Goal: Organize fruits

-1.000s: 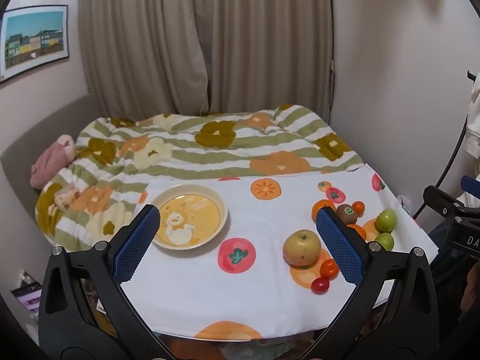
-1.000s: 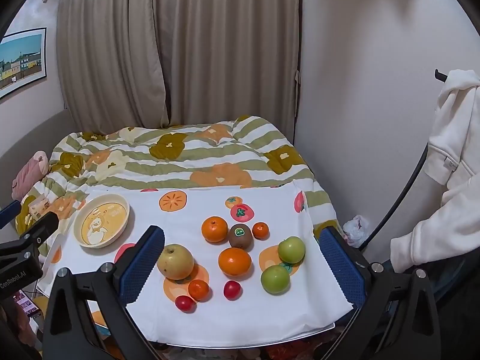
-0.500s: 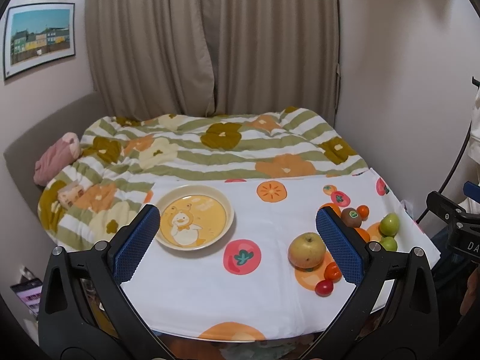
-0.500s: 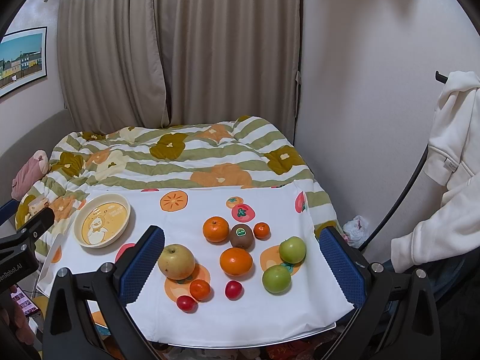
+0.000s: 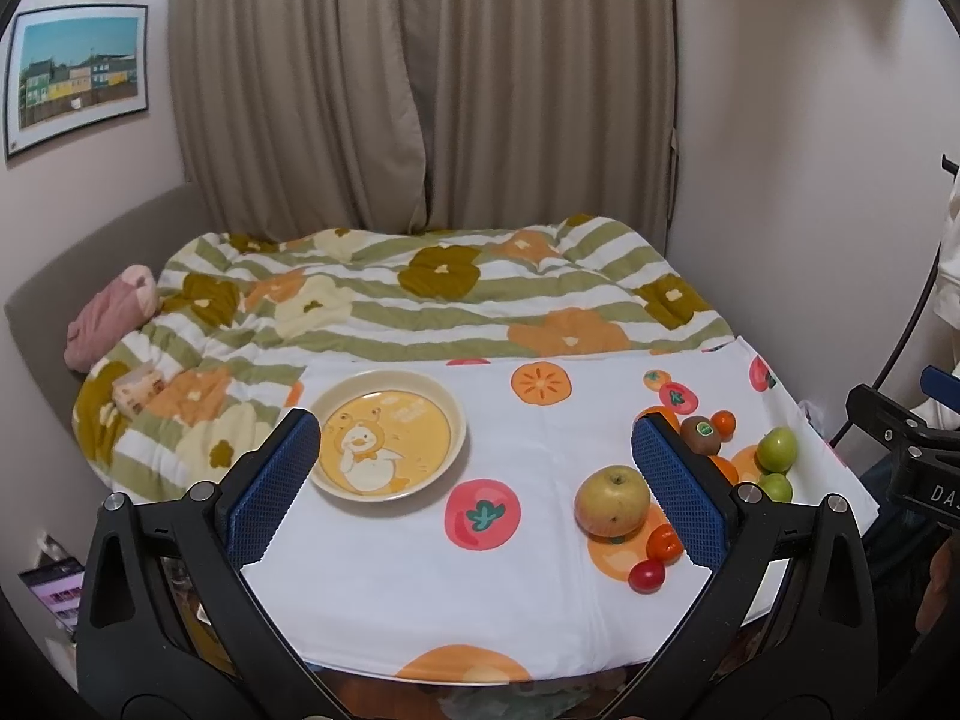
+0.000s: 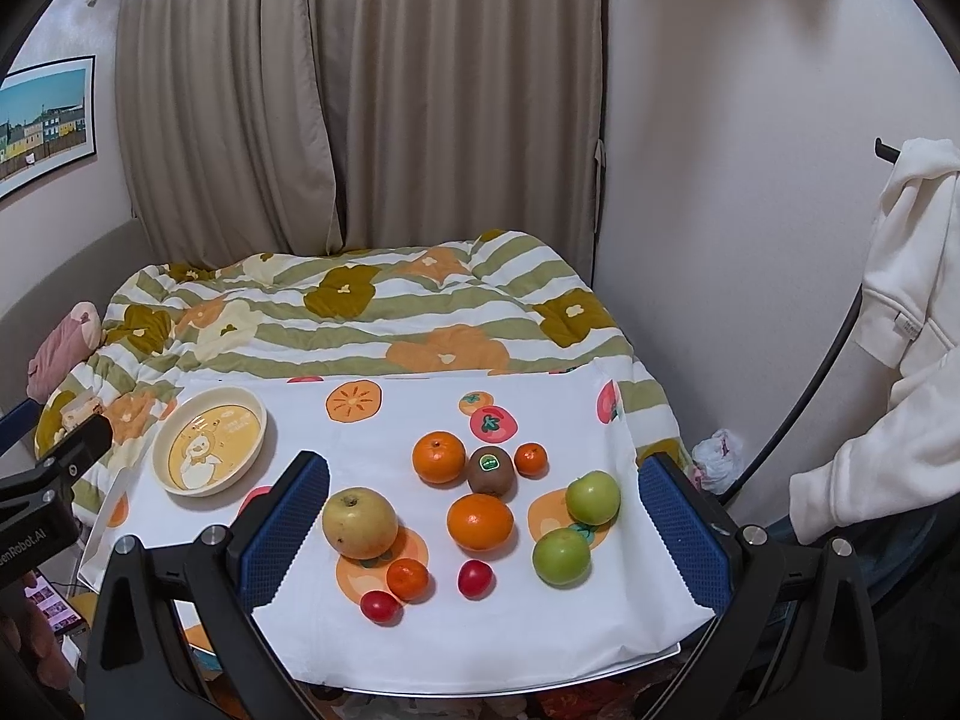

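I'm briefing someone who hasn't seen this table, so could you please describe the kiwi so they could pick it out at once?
Start at the white fruit-print tablecloth and look right of the duck plate, where the loose fruit is clustered. At the back of that cluster, the kiwi sits between a large orange and a small mandarin. It is the only brown fruit, and it carries a green sticker.

left hand-held gripper (image 5: 477,480): jaws wide apart, empty | right hand-held gripper (image 6: 483,525): jaws wide apart, empty
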The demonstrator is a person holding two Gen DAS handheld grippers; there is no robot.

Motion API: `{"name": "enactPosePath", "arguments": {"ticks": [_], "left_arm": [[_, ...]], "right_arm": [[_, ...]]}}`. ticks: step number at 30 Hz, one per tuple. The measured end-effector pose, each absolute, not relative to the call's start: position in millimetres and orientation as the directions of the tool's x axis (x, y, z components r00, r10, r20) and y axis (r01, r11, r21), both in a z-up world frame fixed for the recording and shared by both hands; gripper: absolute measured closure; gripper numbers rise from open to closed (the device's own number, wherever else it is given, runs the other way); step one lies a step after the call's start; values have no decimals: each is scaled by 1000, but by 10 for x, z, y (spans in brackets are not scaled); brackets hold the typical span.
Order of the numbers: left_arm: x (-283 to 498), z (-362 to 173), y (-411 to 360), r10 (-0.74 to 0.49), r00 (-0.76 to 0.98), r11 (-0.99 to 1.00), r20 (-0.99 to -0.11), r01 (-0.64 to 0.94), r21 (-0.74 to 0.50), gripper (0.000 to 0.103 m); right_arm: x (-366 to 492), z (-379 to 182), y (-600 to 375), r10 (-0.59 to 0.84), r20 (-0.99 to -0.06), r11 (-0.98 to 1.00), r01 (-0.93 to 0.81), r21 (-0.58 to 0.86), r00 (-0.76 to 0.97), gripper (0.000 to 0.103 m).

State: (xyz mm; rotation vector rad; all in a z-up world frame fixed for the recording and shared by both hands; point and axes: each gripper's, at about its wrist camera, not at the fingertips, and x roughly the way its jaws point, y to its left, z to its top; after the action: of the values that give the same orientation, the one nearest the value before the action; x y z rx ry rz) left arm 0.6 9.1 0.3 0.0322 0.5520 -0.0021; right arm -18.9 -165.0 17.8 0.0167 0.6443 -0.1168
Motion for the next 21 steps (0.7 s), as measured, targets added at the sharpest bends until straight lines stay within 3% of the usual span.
{"name": "enactPosePath", "arguments": {"ticks": [21], "left_arm": [[-3,0,98,7,851,1000,-524,10,29,0]], "right_arm": [[-223,139,-1597,-97,-605,994,111,-15,790,0]]}}
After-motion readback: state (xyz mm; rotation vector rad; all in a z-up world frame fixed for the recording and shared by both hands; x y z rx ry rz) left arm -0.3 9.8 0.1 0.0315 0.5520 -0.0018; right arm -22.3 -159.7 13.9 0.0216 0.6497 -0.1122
